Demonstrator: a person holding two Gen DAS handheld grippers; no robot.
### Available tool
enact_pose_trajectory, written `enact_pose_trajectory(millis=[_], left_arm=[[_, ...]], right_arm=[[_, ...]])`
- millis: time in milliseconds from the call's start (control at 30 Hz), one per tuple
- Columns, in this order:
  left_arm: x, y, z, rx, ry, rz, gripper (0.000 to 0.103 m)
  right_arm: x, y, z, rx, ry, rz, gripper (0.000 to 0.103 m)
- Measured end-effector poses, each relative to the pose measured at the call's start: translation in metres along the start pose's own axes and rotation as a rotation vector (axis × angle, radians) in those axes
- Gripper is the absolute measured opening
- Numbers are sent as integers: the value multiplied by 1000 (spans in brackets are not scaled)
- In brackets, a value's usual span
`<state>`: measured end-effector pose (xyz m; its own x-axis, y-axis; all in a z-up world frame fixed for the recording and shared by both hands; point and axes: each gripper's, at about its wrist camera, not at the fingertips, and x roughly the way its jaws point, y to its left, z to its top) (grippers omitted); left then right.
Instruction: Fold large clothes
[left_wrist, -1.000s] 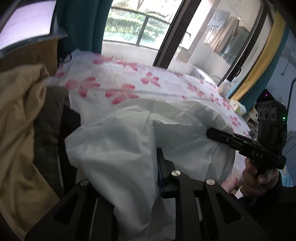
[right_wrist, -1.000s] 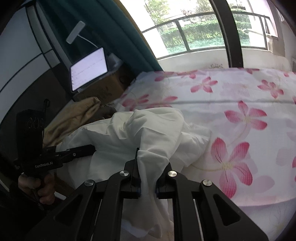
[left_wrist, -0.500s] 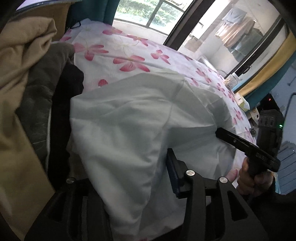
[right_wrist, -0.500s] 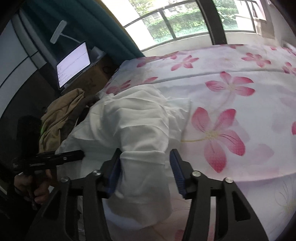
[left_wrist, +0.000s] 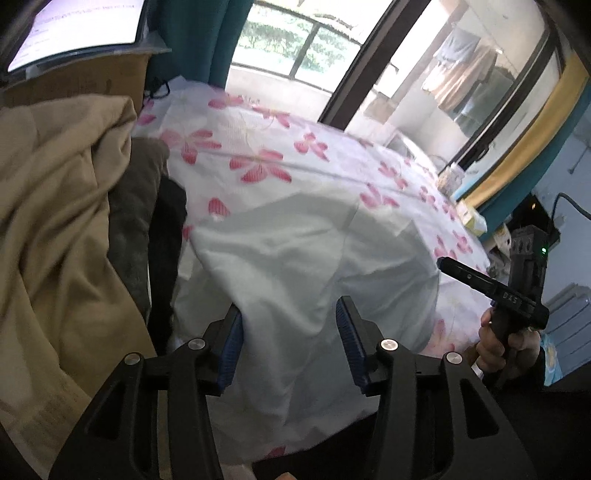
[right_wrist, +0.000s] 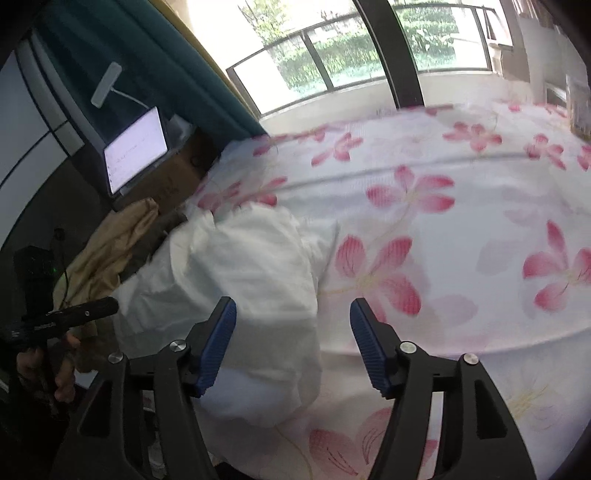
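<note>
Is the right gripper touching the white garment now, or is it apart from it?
Cannot tell. In the right wrist view the right gripper is wide open; the white garment runs past its left finger, but blur hides any contact or gap.

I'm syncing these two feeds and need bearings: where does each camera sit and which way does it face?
Left wrist: on the left gripper, jaws open, facing the white garment; right gripper at its right.
Right wrist: on the right gripper, jaws open, facing the floral sheet.
Shared: garment, sheet, tan clothes.
</note>
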<state>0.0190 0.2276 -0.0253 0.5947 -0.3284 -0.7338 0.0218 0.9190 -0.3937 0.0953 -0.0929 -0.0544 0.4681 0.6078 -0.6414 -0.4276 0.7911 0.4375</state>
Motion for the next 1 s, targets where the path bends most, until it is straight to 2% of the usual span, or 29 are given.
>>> enact_pose_trajectory(millis=[67, 167, 267, 433, 500, 733, 900, 1000], left_arm=[[3, -1, 6, 7, -18, -1, 52], [18, 4, 15, 2, 0, 11, 53], [34, 14, 22, -29, 15, 25, 53], [54, 29, 29, -48, 37, 53, 52], [60, 32, 31, -47, 39, 55, 52], [80, 35, 41, -18, 64, 132, 52], [82, 36, 49, -28, 46, 146, 52], [73, 35, 53, -31, 8, 147, 52]], right_arm=[[-4, 4, 13, -22, -36, -1, 65], [3, 8, 29, -53, -63, -8, 65], [24, 10, 38, -74, -41, -18, 65], [53, 14, 34, -104, 14, -34, 65], [61, 12, 33, -104, 17, -47, 65], [83, 0, 40, -85, 5, -107, 65], [90, -5, 45, -62, 10, -123, 65], [87, -6, 47, -54, 3, -132, 65]])
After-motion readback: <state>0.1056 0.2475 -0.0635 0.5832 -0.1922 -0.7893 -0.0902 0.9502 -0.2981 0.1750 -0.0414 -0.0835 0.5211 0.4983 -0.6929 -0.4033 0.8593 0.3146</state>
